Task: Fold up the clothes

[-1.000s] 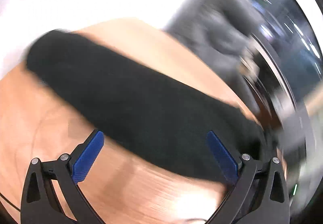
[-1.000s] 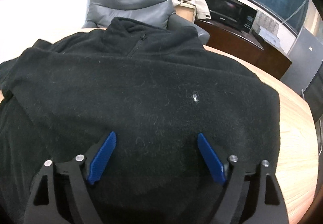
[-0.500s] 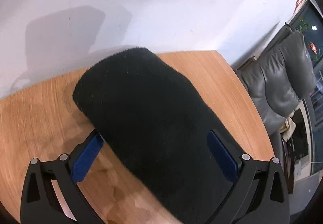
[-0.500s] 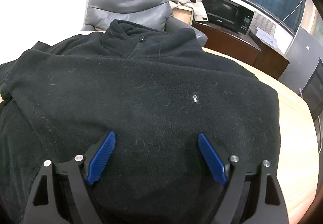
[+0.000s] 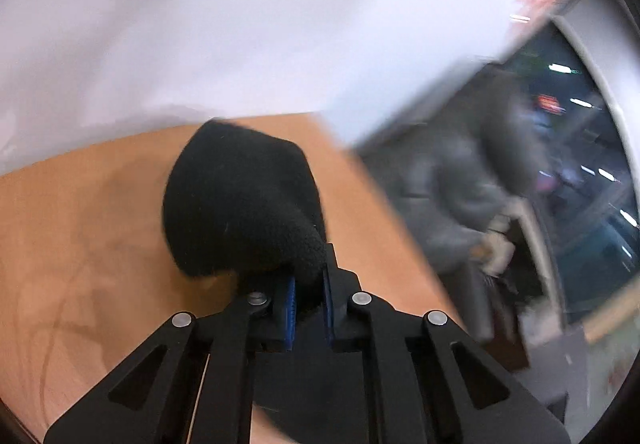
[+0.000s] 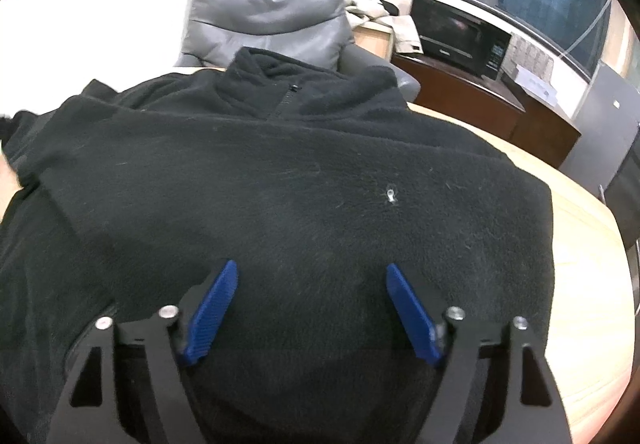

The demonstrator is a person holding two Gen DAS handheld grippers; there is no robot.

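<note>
Black fleece sleeve (image 5: 244, 204) bunched in left tool (image 5: 308, 298), blue pads pinched narrow on its fabric, over wooden worktop (image 5: 80, 228); background blurred. Right wrist view: fleece jacket (image 6: 300, 196) spread flat on worktop (image 6: 584, 256), collar toward grey chair (image 6: 268, 12). Right tool (image 6: 310, 308) wide, pads over the cloth, gripping nothing.

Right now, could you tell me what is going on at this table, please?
A person is folding a black fleece pullover on a wooden table, using a hand-held gripper in each hand. The left hand-held gripper is shut on a sleeve end of the fleece, holding it bunched above the tabletop; that view is blurred. The right hand-held gripper is open over the garment's body, gripping nothing. The zip collar points toward a grey leather chair.
</note>
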